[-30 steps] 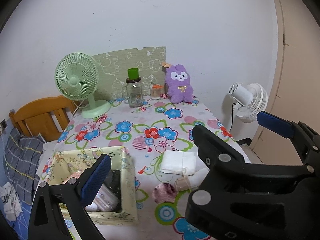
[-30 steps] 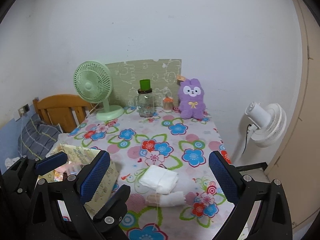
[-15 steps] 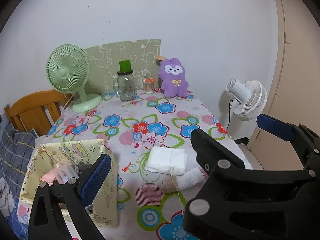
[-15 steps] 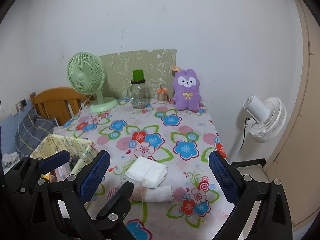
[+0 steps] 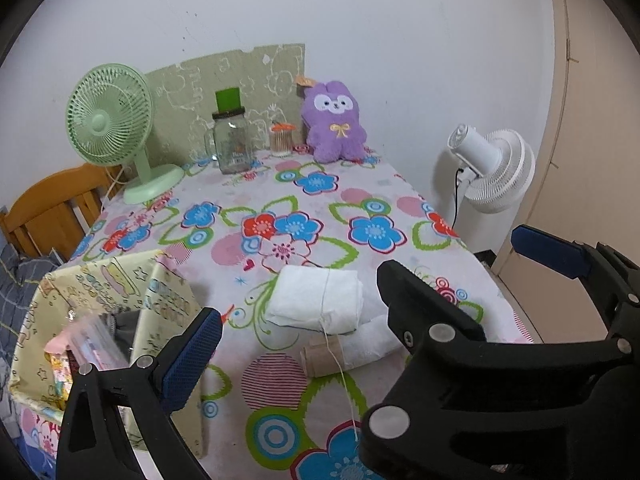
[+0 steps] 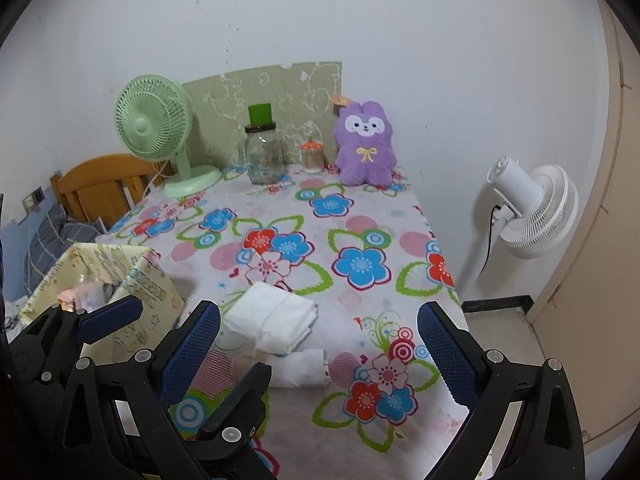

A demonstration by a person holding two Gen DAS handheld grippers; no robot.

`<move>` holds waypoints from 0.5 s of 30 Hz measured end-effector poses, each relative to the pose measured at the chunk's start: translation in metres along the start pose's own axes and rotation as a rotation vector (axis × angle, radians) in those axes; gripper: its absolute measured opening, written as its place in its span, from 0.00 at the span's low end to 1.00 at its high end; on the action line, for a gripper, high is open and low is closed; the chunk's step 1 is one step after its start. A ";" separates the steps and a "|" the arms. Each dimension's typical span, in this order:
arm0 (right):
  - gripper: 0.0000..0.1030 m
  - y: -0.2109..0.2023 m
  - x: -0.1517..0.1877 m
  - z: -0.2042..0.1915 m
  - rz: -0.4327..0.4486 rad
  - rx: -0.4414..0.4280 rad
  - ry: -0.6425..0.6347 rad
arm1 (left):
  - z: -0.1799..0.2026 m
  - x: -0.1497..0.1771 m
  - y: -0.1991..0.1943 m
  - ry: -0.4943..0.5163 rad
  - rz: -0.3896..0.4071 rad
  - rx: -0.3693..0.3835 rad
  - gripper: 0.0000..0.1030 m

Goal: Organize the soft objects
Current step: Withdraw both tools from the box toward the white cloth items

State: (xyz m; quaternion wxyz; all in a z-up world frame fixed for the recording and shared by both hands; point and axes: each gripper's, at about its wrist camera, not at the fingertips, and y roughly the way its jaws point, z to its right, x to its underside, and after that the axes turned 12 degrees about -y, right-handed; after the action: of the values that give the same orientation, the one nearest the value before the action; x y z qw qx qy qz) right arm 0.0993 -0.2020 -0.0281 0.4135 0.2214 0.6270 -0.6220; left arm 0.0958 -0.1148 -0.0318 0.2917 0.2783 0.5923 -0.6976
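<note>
A folded white cloth point(image 5: 316, 302) tied with string lies near the front of the flowered table point(image 5: 360, 200). A white roll on a cardboard core point(image 5: 352, 350) lies just in front of the cloth. Left of them stands a yellow patterned box point(image 5: 160, 300) with packets inside. A purple plush bunny point(image 5: 334, 128) sits upright at the back by the wall. My left gripper point(image 5: 316, 344) hangs open over the front edge, its right finger hidden behind the right gripper. My right gripper point(image 6: 318, 344) is open beside it, above the cloth point(image 6: 272, 322) and the roll point(image 6: 302, 368), holding nothing.
At the back stand a green desk fan point(image 5: 110, 120), a glass jar with a green lid point(image 5: 232, 140) and a small swab jar point(image 5: 281, 140). A white floor fan point(image 5: 496, 172) stands to the right of the table. A wooden frame point(image 5: 48, 204) stands to the left.
Both grippers have moved in closer over the table's front edge, so the cloth and roll look larger and nearer. Both stay open and empty.
</note>
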 end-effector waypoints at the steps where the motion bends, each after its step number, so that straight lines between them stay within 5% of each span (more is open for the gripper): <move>1: 0.98 0.003 0.001 0.001 -0.004 0.001 -0.002 | 0.000 0.001 0.003 0.000 -0.006 0.000 1.00; 15: 0.98 0.050 0.015 0.002 -0.048 -0.032 -0.036 | -0.002 0.012 0.048 0.019 -0.101 -0.029 1.00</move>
State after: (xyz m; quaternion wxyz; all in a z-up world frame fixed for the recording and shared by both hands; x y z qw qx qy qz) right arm 0.1309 -0.2015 -0.0699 0.4130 0.1883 0.6346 -0.6255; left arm 0.1231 -0.1200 -0.0725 0.2544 0.2503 0.6184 -0.7002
